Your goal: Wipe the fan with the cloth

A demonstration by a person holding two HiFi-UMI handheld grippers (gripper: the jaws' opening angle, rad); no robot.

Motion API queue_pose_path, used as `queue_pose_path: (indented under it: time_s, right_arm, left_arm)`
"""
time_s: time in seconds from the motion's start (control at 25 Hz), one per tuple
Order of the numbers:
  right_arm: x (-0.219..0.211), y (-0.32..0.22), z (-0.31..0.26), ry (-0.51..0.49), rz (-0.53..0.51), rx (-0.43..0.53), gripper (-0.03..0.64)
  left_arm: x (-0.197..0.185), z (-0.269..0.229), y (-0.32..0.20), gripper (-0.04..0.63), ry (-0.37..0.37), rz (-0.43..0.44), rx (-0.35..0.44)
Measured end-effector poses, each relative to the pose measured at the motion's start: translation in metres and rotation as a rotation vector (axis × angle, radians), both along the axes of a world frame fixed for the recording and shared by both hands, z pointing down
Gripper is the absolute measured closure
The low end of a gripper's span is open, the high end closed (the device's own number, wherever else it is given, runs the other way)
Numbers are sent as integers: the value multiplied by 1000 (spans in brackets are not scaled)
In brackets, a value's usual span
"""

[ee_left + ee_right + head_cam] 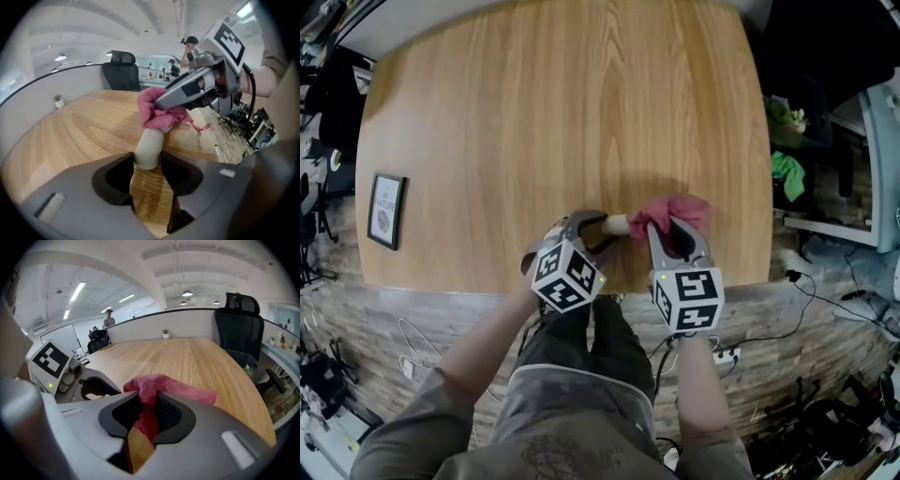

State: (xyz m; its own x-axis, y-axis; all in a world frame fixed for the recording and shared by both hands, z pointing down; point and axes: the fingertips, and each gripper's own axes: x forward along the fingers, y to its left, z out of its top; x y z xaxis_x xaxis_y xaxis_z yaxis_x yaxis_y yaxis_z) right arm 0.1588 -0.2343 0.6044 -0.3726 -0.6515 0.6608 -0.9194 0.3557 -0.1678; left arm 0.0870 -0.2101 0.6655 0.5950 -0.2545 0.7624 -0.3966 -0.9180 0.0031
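- Far left, on the wooden desk (562,112): a small framed picture (386,210), lying flat by the left edge, well apart from everything else.
- Left of centre, at the near edge: the left tool (602,232), angled down and pointing to the right across the desk. Closed on the pale round handle of the fan (616,224), with one jaw against each side of it, plain in the left gripper view.
- Just right of that: the fan itself, low at the desk top close to the near edge, handle end towards the left. Only the handle on show, the other end buried under the cloth. Hard to tell whether resting on the wood or held just above it.
- Next along: the pink cloth (680,210), bunched over the right end of the fan and touching it, with a loose fold spilling to the right over the desk.
- Right of centre: the right tool (677,236), just beside the left one and angled down. Clamped on the cloth, with a pink fold pinched tight between the jaws and a tail hanging below them.
- Past the right edge of the desk: a green thing (787,173) off to the side, and cables (825,291) trailing over the floor.
- Far side, from the right gripper view: a low partition (197,322) along the far edge, a small potted plant (165,333) in front of it, and a black office chair (241,319) to the right.
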Motion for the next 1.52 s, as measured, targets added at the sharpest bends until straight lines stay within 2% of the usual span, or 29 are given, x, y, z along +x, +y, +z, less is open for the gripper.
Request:
queue_pose_path:
  time_s: [0.24,0.36,0.48,0.64,0.96,1.08,1.32,1.4,1.52]
  right_arm:
    - [-58,9,7,-9,-264,-75,528]
    - [-86,12,11,-36,-324,-108,528]
    - [-84,9,11,-44,-316,-109,528]
    - [-61,4,10,0,-258,-88,528]
    - [31,-16,1,77,35,-28,528]
    - [51,-15,3,96,83,-48,528]
    - [25,-21,3,94,61,-30,528]
    - [6,-24,3,96,16,-22,528]
    - [-23,-22,5,151,-89,-18,528]
  left_arm:
    - [-2,-1,-5,414,32,-20,5]
    - [-6,-1,-6,415,23,-12,14]
    - [-3,-2,-6,416,34,-18,6]
    - [-2,-1,-6,417,58,-28,-20]
    - [-3,-2,-6,420,66,-19,-19]
    - [-2,-1,-6,420,67,-17,-15]
    - [-2,-1,-6,420,61,-8,-12]
    - [-2,-1,-5,420,58,-5,-5]
    - [-4,-1,-7,420,61,-15,-1]
